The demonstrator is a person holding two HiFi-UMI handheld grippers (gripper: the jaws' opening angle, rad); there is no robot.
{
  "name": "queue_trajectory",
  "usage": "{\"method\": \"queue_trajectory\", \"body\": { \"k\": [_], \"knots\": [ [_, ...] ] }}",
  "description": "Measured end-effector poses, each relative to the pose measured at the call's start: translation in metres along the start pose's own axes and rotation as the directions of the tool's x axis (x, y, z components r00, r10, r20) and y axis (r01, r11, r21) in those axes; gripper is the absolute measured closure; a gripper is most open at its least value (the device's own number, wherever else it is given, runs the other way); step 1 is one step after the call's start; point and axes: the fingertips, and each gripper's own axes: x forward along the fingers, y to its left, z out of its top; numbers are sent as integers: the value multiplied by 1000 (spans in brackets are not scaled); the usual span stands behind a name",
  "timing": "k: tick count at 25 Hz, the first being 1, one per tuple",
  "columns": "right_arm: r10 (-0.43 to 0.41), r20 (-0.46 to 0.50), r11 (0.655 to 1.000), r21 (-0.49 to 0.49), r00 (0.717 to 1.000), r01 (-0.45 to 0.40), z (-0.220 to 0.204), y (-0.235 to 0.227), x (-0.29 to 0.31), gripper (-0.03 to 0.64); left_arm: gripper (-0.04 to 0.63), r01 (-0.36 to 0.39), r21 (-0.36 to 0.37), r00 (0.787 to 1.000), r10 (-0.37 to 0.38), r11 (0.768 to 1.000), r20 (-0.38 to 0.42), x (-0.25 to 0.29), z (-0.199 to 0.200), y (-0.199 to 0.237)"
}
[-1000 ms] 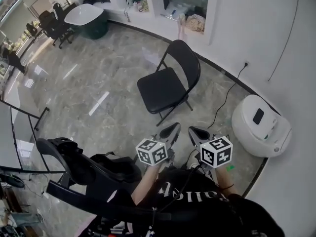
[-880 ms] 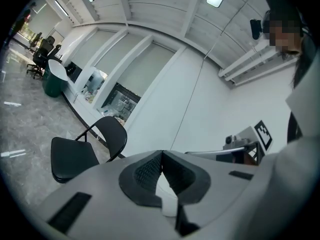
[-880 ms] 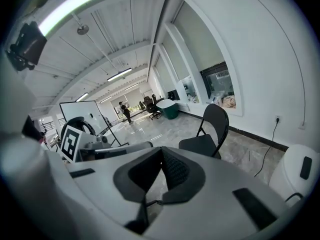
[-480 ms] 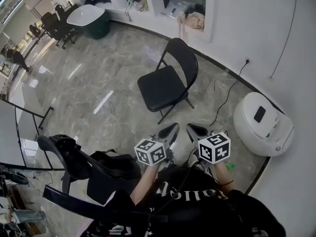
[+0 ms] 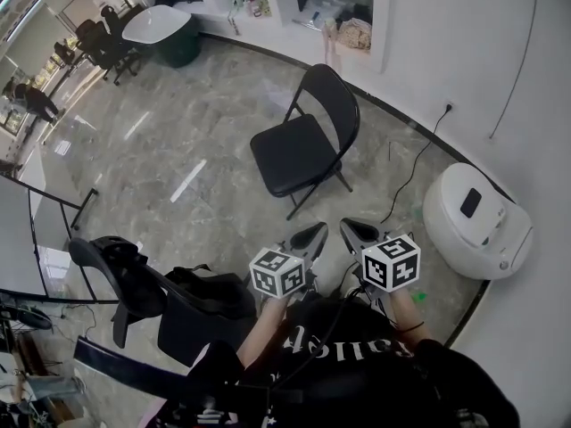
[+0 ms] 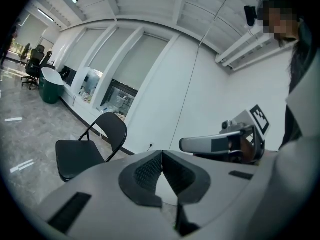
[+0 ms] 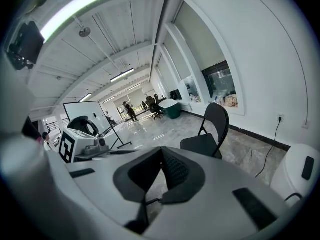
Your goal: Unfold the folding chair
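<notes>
A black folding chair point(image 5: 302, 146) stands unfolded on the marble floor, seat level and backrest toward the white wall. It also shows in the left gripper view as the chair point(image 6: 87, 148) and in the right gripper view as the chair point(image 7: 207, 136). My left gripper point(image 5: 314, 232) and right gripper point(image 5: 350, 228) are held side by side close to the person's body, well short of the chair. Both are shut with nothing between the pads, as the left gripper point(image 6: 161, 156) and right gripper point(image 7: 161, 154) show in their own views.
A white rounded appliance point(image 5: 475, 223) sits on the floor at right, with a black cable point(image 5: 409, 172) running to a wall socket. A black office chair point(image 5: 152, 292) stands just left of the person. A whiteboard point(image 5: 27, 239) and a round table point(image 5: 161, 27) lie farther left and back.
Both grippers drifted slightly right in the head view; the chair kept its place and shape.
</notes>
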Motion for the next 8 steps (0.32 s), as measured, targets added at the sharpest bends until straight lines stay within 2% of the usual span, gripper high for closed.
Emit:
{"method": "queue_trajectory", "body": {
  "k": [8],
  "knots": [
    [0,-10,1000,-20,1000,-1,-6,11,4,601,591,-14,-20,1000,14,1000,1,-11,-5,8]
  ]
}}
